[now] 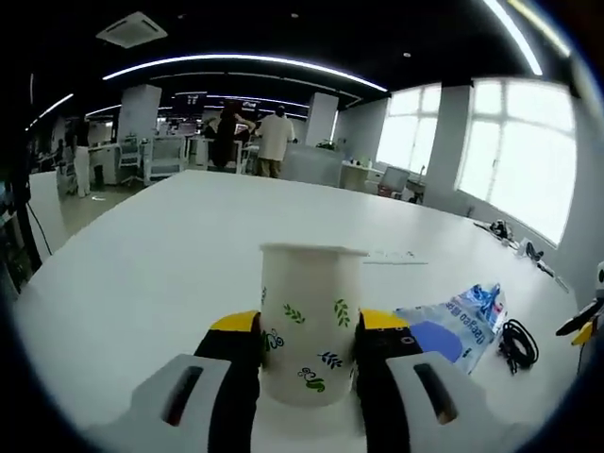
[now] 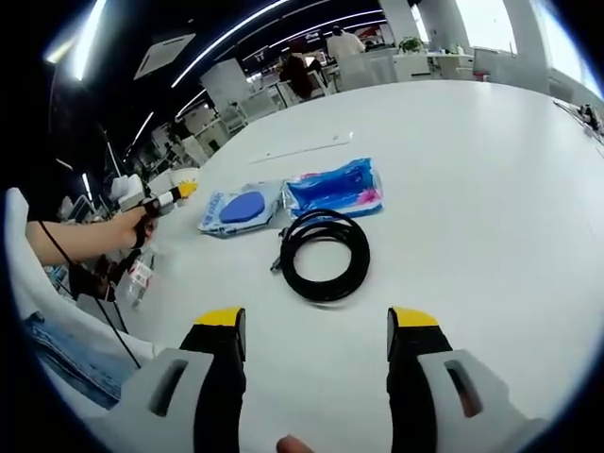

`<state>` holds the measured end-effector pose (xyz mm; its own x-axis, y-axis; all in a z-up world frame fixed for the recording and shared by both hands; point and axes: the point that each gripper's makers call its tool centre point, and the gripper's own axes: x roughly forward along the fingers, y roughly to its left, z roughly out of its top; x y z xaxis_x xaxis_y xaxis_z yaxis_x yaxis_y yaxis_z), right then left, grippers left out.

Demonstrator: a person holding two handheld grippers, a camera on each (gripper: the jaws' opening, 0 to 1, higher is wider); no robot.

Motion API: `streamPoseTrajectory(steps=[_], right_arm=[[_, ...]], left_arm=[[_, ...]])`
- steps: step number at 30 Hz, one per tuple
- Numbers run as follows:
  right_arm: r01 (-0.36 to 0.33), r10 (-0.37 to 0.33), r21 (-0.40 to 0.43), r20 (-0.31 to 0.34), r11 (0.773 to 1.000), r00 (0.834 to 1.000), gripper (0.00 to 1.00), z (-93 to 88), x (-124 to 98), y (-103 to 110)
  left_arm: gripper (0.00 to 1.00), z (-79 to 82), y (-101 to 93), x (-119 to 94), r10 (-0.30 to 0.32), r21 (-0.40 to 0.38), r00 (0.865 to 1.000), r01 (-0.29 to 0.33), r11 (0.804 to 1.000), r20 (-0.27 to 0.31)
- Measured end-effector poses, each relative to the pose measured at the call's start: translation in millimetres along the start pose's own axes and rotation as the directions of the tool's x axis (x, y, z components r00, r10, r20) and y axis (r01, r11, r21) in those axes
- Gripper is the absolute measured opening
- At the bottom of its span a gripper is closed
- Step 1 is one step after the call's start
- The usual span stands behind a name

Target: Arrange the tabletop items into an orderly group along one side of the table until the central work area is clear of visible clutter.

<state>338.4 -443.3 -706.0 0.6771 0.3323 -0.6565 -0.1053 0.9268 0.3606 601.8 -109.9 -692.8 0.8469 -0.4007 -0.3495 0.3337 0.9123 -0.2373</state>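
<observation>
In the left gripper view, the left gripper (image 1: 310, 335) pinches a white paper cup (image 1: 310, 321) printed with green leaves, its yellow-tipped jaws pressed against both sides; the cup stands upright on the white table (image 1: 170, 255). To its right lie a blue plastic packet (image 1: 460, 324) and a coiled black cable (image 1: 517, 343), close to the table's right edge. Beyond the cup the tabletop runs wide and bare to its far edge.

In the right gripper view, the right gripper (image 2: 316, 326) hangs with jaws spread, holding nothing, above bare table. Just ahead lies the coiled cable (image 2: 324, 253), touching two blue packets (image 2: 293, 196) beyond it. A person's hand (image 2: 127, 229) is at the left edge. Open tabletop stretches right.
</observation>
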Motion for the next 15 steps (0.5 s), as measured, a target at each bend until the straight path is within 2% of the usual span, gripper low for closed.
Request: streamPoseTrajectory(steps=[3,5,6,8,10,15], right_arm=[[-0.002,0.002,0.013,0.000,1.000,1.000,0.59,0.3,1.1,-0.2],[-0.001,0.001,0.016,-0.005,1.000,1.000,0.58,-0.6,1.4,0.0],[0.001,-0.001,0.010,-0.008,1.000,1.000,0.58,-2.0,1.4,-0.6],[0.002,-0.002,0.011,-0.013,1.000,1.000,0.58,-3.9,1.5,-1.0],[0.002,-0.002,0.015,-0.017,1.000,1.000,0.58,-5.4,2.2,-1.5],[-0.007,0.008,0.017,-0.009,1.000,1.000,0.56,-2.5,3.1,1.6]], left_arm=[[0.38,-2.1,1.5,1.1,-0.010,-0.054,0.999,0.012,0.998,0.045],[0.38,-5.2,7.3,0.6,0.014,-0.101,0.999,-0.009,0.995,0.050],[0.38,-3.5,8.1,-0.4,0.017,-0.125,0.997,-0.008,0.992,0.074],[0.38,-5.6,7.3,-0.4,0.014,-0.133,0.997,-0.003,0.991,0.080],[0.39,-13.5,5.1,2.5,0.006,-0.153,0.998,0.003,0.988,0.058],[0.39,-24.3,0.4,4.1,-0.008,-0.137,1.000,0.012,0.991,0.027]])
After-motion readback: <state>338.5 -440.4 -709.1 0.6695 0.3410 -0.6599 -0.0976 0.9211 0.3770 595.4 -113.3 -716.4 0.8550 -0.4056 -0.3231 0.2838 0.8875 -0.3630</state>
